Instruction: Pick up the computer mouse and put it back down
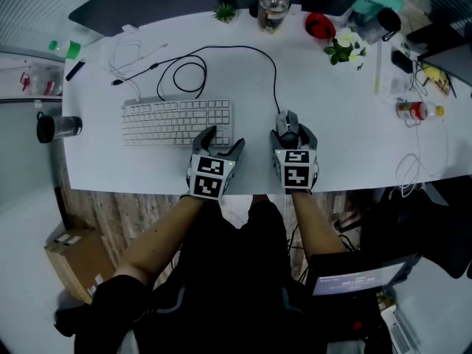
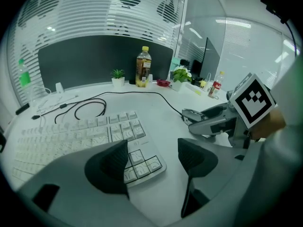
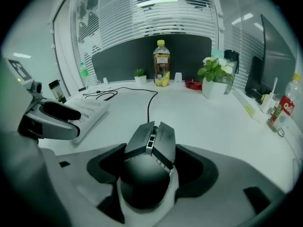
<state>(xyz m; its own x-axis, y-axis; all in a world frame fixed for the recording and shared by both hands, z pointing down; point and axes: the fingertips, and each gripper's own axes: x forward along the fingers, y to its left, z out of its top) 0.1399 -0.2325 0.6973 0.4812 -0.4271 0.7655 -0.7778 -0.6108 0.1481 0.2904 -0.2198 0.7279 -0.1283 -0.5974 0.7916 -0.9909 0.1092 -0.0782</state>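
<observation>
Grasp stage: right gripper [image 1: 294, 134], jaws spread, straddles the mouse [image 3: 150, 141] resting on the desk [image 3: 213, 122]; left gripper [image 2: 151, 157] gapes empty by the keyboard [image 2: 85, 136]; next, squeeze the flanks evenly, then lift.

White keyboard [image 1: 177, 122] flat on white surface [image 1: 354, 139], near front edge. Loose white cable [image 1: 133, 54] behind keyboard. Clear bottle with yellow cap [image 1: 273, 7] upright at back edge. Small green potted plant [image 1: 224, 12] just left of bottle, low red dish [image 1: 319, 25] to its right. Flowering plant in white pot [image 1: 345, 49] beside dish. Red-labelled bottle [image 1: 417, 110] far right. Dark tumbler [image 1: 57, 127] at left end. Cardboard box [image 1: 77, 257] on floor below.
</observation>
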